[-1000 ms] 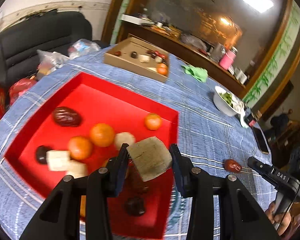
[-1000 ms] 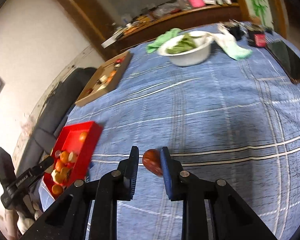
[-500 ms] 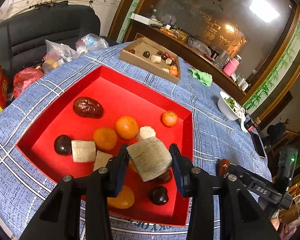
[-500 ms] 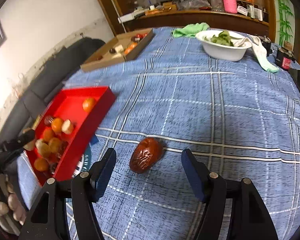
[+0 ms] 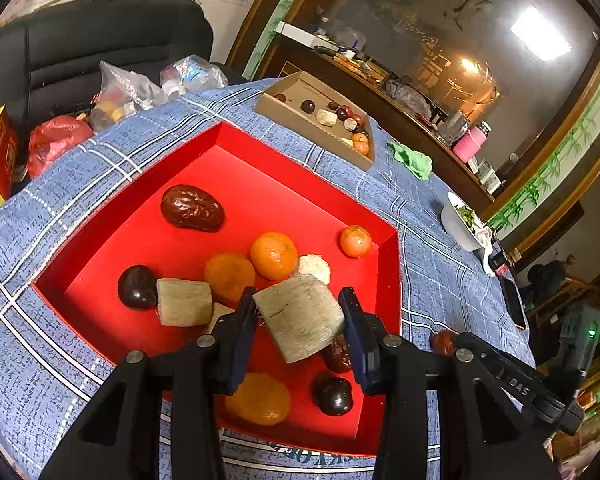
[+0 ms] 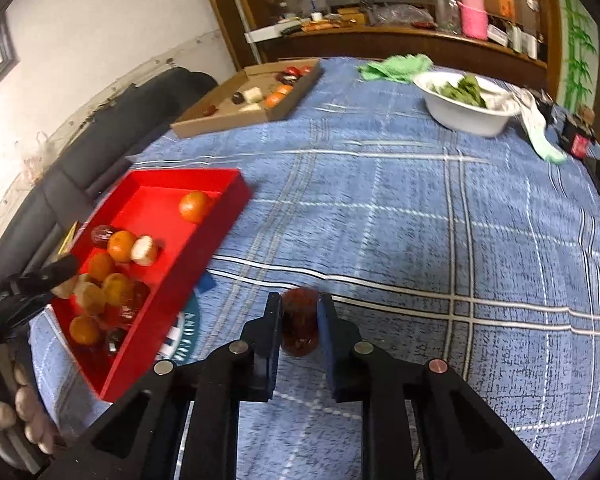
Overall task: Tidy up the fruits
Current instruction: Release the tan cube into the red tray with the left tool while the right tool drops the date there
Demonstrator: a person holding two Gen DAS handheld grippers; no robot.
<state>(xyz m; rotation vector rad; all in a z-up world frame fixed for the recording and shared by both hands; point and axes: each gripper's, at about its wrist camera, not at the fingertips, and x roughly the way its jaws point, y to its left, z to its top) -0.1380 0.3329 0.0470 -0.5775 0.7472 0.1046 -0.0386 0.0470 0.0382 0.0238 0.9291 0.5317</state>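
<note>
Between my right gripper's pads: my right gripper [image 6: 299, 322] is clenched on a red date [image 6: 299, 322]; its jaws have just been closing and now press the date from both sides, low over the blue plaid tabletop [image 6: 420, 220].
Left gripper: my left gripper [image 5: 298, 322] is grasping a pale cut fruit chunk [image 5: 300, 322], pinched at its two sides and tilted, above the near part of the red tray [image 5: 388, 280].
Under the chunk: a dark date [image 5: 337, 356], a dark round fruit [image 5: 334, 396] and an orange [image 5: 258, 399] lie on the tray floor by its near wall.
Further into the tray: a second pale chunk [image 5: 184, 302] touches another dark round fruit [image 5: 137, 287]; two oranges [image 5: 274, 255] sit side by side with a small whitish piece [image 5: 315, 267] just beside them; a small orange [image 5: 355, 241] lies near the far right corner, and a large dark date [image 5: 192, 208] lies apart toward the far left.
Tray's place: on the tabletop, left of my right gripper.
Beyond the tray: a cardboard box [image 5: 312, 130] with more fruit, well apart from it.
Far right of tabletop: a white bowl [image 6: 466, 114] of greens, with a green cloth [image 6: 396, 68] near it.
</note>
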